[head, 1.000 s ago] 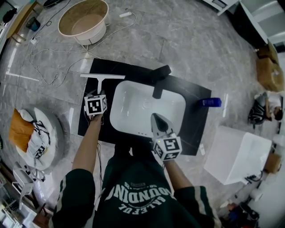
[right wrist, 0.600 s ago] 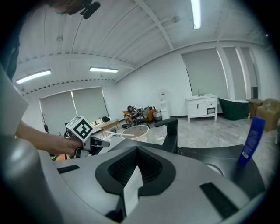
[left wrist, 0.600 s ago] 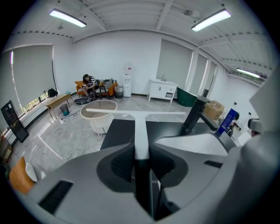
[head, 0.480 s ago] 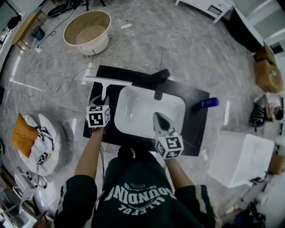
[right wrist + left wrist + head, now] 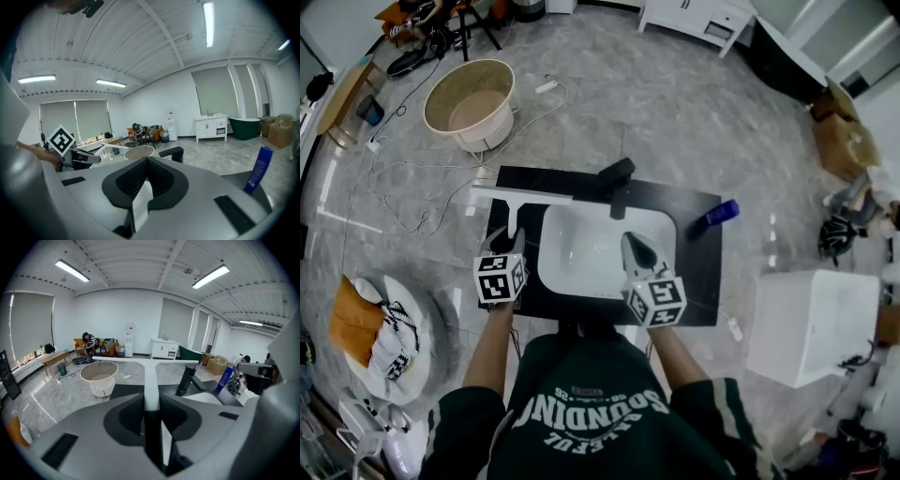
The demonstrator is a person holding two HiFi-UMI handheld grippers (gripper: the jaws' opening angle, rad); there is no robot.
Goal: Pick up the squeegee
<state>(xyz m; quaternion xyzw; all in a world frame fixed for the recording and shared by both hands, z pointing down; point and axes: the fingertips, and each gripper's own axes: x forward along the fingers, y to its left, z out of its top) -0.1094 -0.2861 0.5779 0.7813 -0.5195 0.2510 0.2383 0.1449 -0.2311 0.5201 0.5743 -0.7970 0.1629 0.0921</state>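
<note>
**Inspector:** Report the left gripper's condition and the reason for it.

**Operator:** My left gripper (image 5: 151, 408) is clamped on the squeegee (image 5: 151, 373). The jaws are only partly closed because the handle fills the gap between them. I grip low on the handle so that the blade (image 5: 522, 194) sits crosswise at 12 o'clock, well ahead of my pads.

**Inspector:** Where is the squeegee relative to the fixture?

**Operator:** It is over the 9 o'clock end of the black countertop (image 5: 698, 267), with the white sink (image 5: 581, 258) at 3 o'clock from my grip. I judge the blade to be clear of the surface (the left gripper view shows open room behind it, not countertop).

**Inspector:** And the right gripper?

**Operator:** My right gripper (image 5: 630, 244) has its jaws together with nothing between them. It hangs over the sink's near rim, at 6 o'clock from the faucet (image 5: 617, 178). It is kept idle because one grip is enough for this load. The blue bottle (image 5: 719, 212) lies at 2 o'clock, well apart.
</note>
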